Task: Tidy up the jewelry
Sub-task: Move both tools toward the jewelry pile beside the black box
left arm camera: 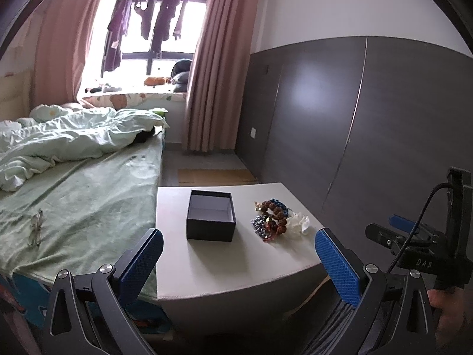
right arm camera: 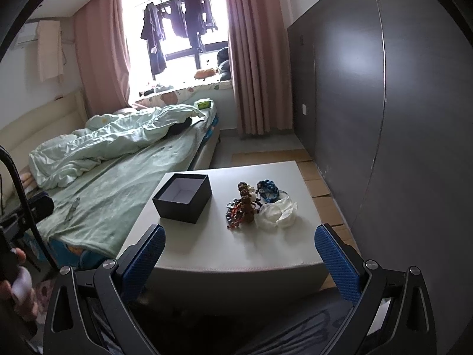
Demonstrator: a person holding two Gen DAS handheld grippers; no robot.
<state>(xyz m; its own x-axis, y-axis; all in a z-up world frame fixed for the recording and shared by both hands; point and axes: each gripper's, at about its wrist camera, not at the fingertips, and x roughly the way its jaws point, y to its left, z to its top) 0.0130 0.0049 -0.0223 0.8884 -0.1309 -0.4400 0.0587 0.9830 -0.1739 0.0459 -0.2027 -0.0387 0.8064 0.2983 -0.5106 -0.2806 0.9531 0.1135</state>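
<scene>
Left wrist view: the left tool (left arm camera: 238, 254) hung above the near edge of the white tabletop (left arm camera: 224, 266), blue fingers (left arm camera: 337, 261) spread wide, nothing between them. A black open box (left arm camera: 210, 214) stood mid-tabletop, its pale inside bare. Just right of the box lay a jewelry pile (left arm camera: 270, 217): brown bead bracelets, a blue beaded piece at the far side, dark bluish beads at the near left, and a white fabric piece (left arm camera: 299, 222) touching the pile's right edge. The right tool (left arm camera: 405, 227) showed at the far right of the frame, off the tabletop; its opening could not be told from here. A bed with a green sheet (left arm camera: 88, 201) lay left of the tabletop.

Right wrist view: the right tool (right arm camera: 239, 256) was likewise wide open and held nothing, near the tabletop's (right arm camera: 236, 254) near edge. The box (right arm camera: 183, 197) sat at the far left, the jewelry pile (right arm camera: 245, 204) right of it and apart from it, the white fabric piece (right arm camera: 278, 213) against the pile's right side. The bed (right arm camera: 118, 189) lay to the left.
</scene>
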